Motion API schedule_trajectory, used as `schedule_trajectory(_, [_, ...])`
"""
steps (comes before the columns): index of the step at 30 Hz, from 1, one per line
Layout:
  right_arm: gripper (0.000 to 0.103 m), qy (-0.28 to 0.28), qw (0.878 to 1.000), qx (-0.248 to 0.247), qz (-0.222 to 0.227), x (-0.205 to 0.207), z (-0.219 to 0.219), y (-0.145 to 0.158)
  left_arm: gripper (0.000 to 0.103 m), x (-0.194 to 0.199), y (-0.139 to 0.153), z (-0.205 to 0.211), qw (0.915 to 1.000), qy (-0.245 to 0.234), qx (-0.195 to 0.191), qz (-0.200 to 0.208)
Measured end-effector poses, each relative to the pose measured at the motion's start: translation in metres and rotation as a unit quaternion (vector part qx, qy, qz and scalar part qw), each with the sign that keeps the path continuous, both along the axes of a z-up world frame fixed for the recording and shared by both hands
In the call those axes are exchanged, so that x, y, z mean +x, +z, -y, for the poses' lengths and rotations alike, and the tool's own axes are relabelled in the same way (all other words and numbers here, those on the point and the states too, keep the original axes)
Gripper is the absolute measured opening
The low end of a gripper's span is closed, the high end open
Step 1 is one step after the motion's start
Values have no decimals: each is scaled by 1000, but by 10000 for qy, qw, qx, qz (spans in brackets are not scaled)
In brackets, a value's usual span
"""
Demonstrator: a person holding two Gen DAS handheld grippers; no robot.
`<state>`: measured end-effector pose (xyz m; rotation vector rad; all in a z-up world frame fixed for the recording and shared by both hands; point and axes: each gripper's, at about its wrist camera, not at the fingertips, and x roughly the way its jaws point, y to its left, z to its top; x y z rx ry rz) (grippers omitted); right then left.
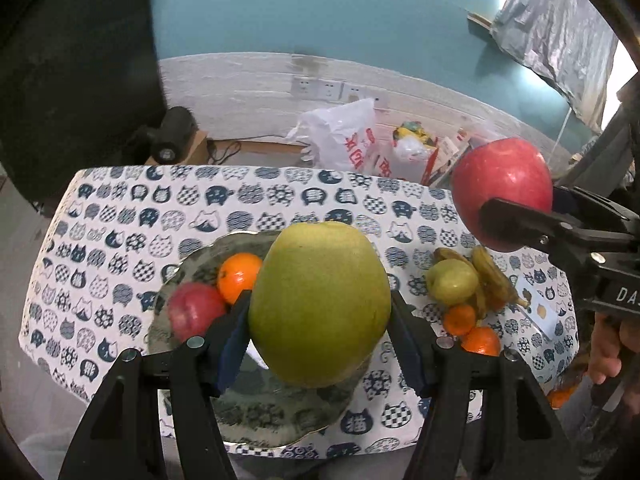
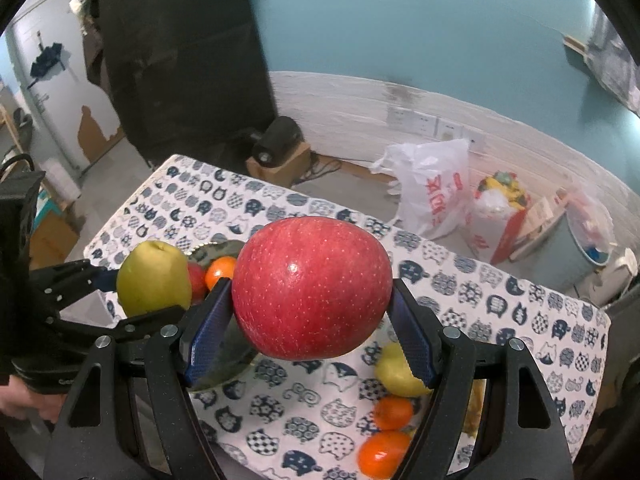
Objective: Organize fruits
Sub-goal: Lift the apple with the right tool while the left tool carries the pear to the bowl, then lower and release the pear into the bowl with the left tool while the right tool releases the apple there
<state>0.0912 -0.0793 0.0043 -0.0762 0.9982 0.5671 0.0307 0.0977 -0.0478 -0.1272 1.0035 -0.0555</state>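
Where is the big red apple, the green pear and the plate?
Red apple [image 2: 310, 292]: right wrist view, middle of its skin.
Green pear [image 1: 320, 304]: left wrist view, middle of its front.
Plate [image 1: 276, 412]: left wrist view, bare patterned part near its front rim.

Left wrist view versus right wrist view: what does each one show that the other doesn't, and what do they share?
Only the left wrist view shows the bananas clearly, beside the loose fruit pile, and most of the plate.

Only the right wrist view shows the white door at far left and the bin at far right.

Both show the left tongs shut on the green pear, the right tongs shut on the red apple, and the plate's orange.
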Motion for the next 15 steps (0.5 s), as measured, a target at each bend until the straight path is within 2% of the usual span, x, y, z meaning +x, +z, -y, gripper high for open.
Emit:
schedule_trajectory(6, [77,247,9997,71,-41,-1,-30,0,66,-8,-5,-25,9998,203,-67,-57])
schedule_trajectory(15, [77,600,9978,28,-271,-5,-70,-21,66,-23,-28,-58,9983,475,-31,-334])
